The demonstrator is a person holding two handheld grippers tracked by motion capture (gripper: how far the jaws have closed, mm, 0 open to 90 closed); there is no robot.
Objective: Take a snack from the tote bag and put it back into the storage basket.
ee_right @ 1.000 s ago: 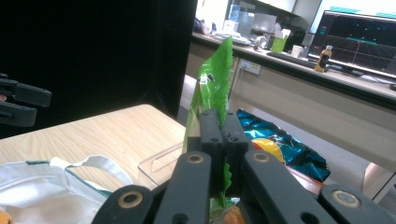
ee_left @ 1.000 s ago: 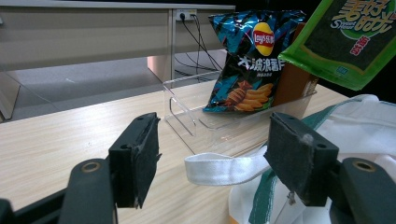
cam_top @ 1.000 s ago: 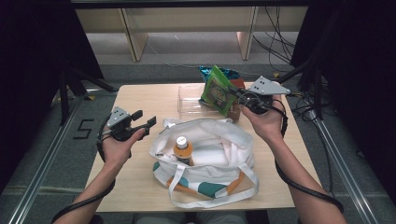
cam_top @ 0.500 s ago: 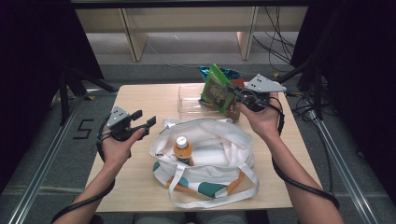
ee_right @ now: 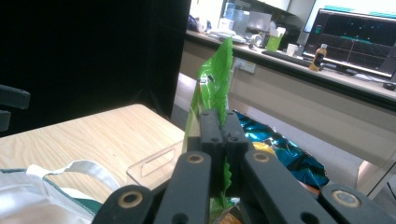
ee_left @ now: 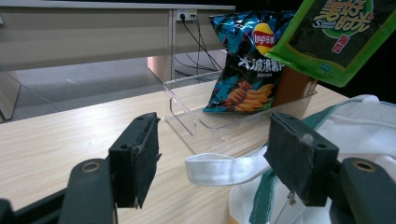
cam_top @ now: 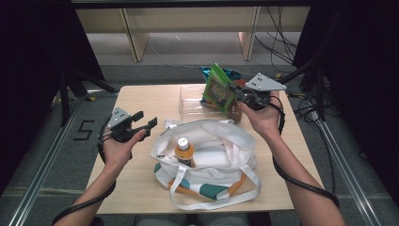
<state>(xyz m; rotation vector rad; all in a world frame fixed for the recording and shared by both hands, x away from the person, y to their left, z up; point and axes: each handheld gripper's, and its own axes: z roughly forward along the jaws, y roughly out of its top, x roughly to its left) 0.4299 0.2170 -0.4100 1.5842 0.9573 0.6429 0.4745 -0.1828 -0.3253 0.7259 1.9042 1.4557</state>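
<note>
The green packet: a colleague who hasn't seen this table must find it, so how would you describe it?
Start at the white tote bag in the table's middle, then look beyond it to the clear tray. Above the tray, the right gripper pinches the green packet aloft; its neighbour, the blue crisp bag, stands in the tray.

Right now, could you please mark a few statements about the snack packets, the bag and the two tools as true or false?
1. The right tool is shut on the green packet. True.
2. The left tool grips the bag's strap. False: its jaws stand open, with nothing pressed between the pads.
3. An orange bottle stands inside the white bag. True.
4. The blue crisp packet lies flat on the floor. False: it stands in the clear tray on the table.
</note>
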